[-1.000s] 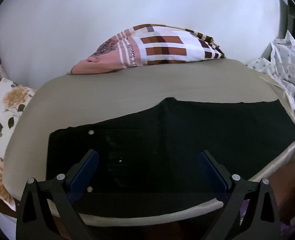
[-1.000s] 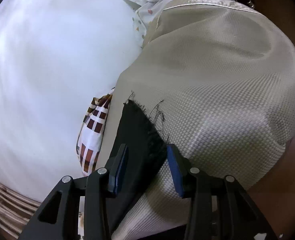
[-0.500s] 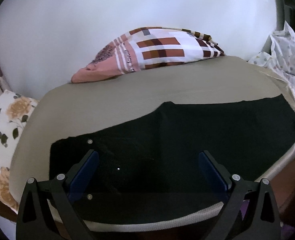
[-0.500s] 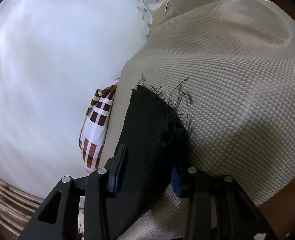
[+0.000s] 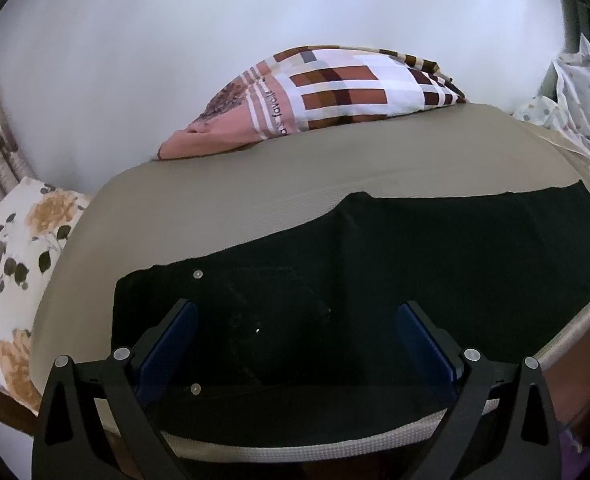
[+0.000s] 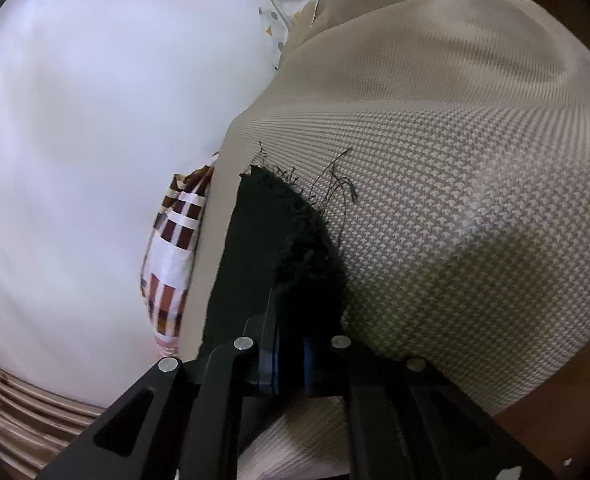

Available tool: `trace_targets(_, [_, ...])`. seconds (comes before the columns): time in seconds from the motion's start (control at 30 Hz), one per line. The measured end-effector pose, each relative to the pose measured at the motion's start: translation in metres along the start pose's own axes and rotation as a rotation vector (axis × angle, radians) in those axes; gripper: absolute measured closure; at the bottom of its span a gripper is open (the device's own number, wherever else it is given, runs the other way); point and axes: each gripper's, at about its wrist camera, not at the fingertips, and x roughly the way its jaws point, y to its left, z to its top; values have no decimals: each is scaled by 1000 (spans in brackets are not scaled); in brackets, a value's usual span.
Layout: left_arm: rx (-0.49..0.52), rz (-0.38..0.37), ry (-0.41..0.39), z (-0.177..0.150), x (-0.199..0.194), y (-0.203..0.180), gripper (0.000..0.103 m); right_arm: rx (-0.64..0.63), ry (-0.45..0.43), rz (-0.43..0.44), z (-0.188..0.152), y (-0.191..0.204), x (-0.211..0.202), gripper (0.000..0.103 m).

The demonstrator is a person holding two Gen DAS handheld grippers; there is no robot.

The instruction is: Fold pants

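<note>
Black pants [image 5: 375, 272] lie flat across a beige mattress [image 5: 255, 184], waist at the left with silver buttons, legs running right. My left gripper [image 5: 297, 332] is open and empty, hovering over the waist end near the front edge. In the right wrist view my right gripper [image 6: 289, 360] is shut on the frayed hem of the black pants [image 6: 279, 248], with loose threads lying on the beige mattress [image 6: 455, 160].
A plaid pillow [image 5: 335, 96] lies at the mattress's far edge against a white wall. A floral pillow [image 5: 11, 264] is at the left. A spotted sheet [image 5: 575, 92] is bunched at the right. The plaid pillow also shows in the right wrist view [image 6: 175, 248].
My right gripper has moved onto the frayed hem and closed on it. My left gripper stayed open over the waist, shifting only slightly.
</note>
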Motion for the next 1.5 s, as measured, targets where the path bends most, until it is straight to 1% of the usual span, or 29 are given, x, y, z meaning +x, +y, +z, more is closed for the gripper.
trace_targets(0.17, [-5,11,24,-2,6,2,4,6,-15,13,-2,0,0,96])
trace_targets(0.43, [0,41,43,-6,12,3,4,-4,-19,-3,-3,2,2,99])
trace_targets(0.6, [21,91,45,-11,17,9,4,0,-14,-1,-3,2,3,99])
trace_targets(0.77, [77,185,22,-15,22,23,4,25,29,-1,3,1,7,100])
trace_targets(0.87, [75,205,17,-15,24,35,4,32,57,-21,7,3,9,100])
trace_targets(1.0, [58,219,18,-16,26,49,4,62,68,-29,8,4,11,100])
trace_targets(1.17, [26,210,43,-21,33,61,4,49,62,-69,8,10,13,100])
trace_targets(1.3, [14,204,63,-24,39,65,4,-14,50,-131,5,23,16,99])
trace_targets(1.5, [-6,193,94,-27,48,71,4,-55,33,-179,3,32,18,98])
